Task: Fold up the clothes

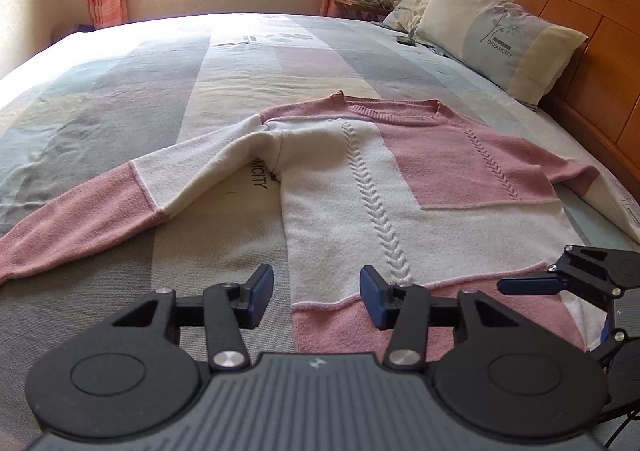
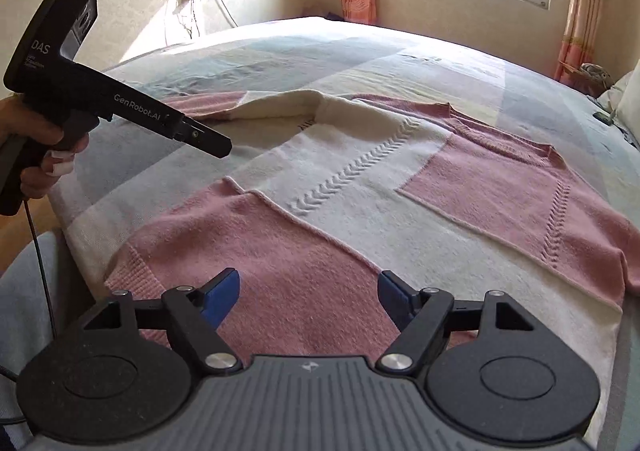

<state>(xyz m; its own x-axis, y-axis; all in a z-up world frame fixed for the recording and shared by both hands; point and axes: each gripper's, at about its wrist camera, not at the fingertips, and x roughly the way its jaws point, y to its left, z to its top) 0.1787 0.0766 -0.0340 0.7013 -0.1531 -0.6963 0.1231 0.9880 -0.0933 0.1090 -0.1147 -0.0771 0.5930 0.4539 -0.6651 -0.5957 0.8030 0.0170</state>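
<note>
Both tongs (image 1: 316,297) (image 2: 309,297) spread, empty, over sweater (image 1: 360,187); its right sleeve tucked out of sight.

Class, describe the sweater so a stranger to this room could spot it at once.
Start at the wide bed under the window. The sweater lies flat on its near half. Unlike the striped bedcover, it is pink-and-cream knit with a raised cable braid.

Pink-and-cream knitted sweater with cable-stitch columns (image 1: 384,187) (image 2: 360,211) lies spread flat, front up, unfolded. Ribbed pink neckline faces the far side; pink hem block lies nearest the cameras. One sleeve, cream at the shoulder and pink toward the cuff, extends outward on the left of the left wrist view. Opposite pink sleeve appears tucked alongside the body.
</note>
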